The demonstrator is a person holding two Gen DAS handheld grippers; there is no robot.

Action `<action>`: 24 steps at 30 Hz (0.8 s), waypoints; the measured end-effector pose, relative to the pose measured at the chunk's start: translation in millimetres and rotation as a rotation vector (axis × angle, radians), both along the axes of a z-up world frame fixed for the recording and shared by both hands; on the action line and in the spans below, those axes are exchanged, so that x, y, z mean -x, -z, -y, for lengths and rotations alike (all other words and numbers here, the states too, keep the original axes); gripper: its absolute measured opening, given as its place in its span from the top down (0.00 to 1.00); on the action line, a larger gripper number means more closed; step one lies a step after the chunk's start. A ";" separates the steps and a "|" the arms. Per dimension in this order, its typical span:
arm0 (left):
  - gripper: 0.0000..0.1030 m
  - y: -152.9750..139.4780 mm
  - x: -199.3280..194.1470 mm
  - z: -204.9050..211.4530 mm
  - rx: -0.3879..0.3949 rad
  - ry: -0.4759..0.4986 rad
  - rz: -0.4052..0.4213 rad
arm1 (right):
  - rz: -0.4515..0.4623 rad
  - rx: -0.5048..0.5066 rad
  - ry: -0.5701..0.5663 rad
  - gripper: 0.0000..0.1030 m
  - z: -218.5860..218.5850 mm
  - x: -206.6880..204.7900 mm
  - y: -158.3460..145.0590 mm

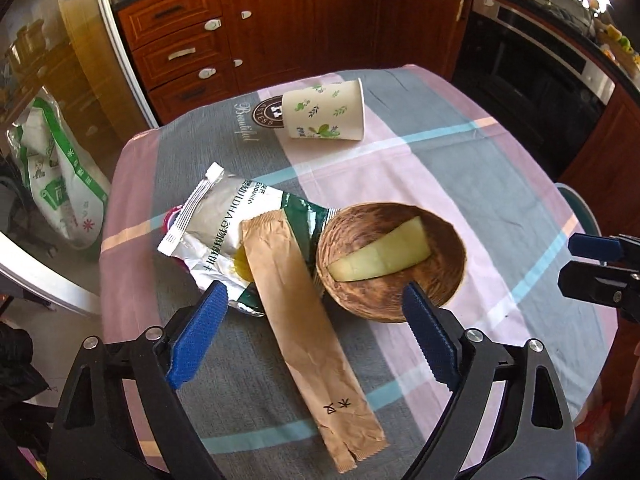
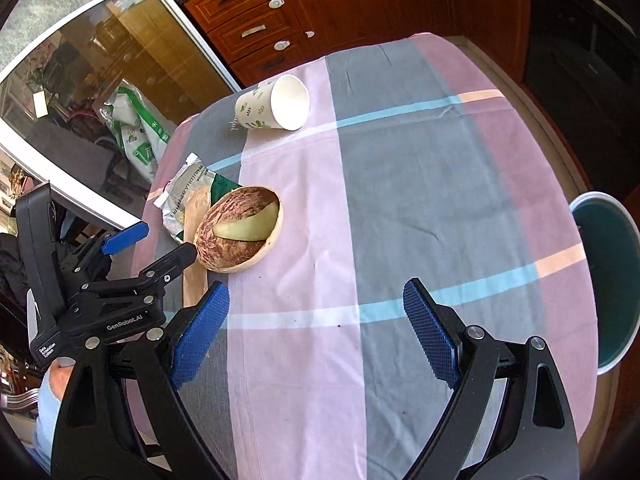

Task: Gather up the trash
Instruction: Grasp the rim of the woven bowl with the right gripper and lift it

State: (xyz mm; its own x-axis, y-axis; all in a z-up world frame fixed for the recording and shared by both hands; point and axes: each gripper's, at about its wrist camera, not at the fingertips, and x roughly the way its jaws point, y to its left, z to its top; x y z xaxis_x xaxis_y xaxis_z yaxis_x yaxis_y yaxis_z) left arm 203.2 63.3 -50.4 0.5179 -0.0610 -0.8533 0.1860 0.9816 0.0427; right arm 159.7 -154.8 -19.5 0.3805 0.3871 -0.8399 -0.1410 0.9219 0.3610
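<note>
Trash sits in a cluster on the table, left of centre in the left wrist view. Long brown paper sleeve lies flat, running from about 11 to 5 o'clock, its upper end overlapping a crumpled silver-green wrapper at its 10 o'clock. Wooden bowl touches the sleeve at 2 o'clock, a pale melon peel lying inside. Paper cup on its side at 12 o'clock, well apart, mouth facing right. Left gripper hovers over the sleeve, jaws wide, nothing between the pads. Right gripper also wide, empty, over bare checked cloth; the bowl is at its 10 o'clock. Teal bin stands off the table edge at 3 o'clock in the right wrist view. White-green plastic bag on the floor at 9 o'clock.
</note>
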 end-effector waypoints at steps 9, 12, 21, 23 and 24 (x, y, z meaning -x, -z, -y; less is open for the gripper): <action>0.34 35.4 5.4 -2.2 -0.007 0.024 -0.060 | 0.014 0.045 -0.034 0.39 -23.4 -14.4 8.8; 0.35 38.3 6.1 -5.2 0.030 0.020 -0.062 | 0.004 0.062 -0.071 0.45 -37.6 -18.7 11.9; 0.35 41.0 1.7 -9.6 0.086 0.034 -0.066 | -0.008 0.121 -0.174 0.44 -92.2 -43.0 29.1; 0.35 43.6 1.3 -12.1 0.093 0.038 -0.073 | -0.022 0.135 -0.179 0.44 -98.0 -49.2 37.6; 0.35 44.9 1.1 -13.8 0.099 0.037 -0.077 | -0.026 0.142 -0.178 0.44 -99.5 -51.2 40.3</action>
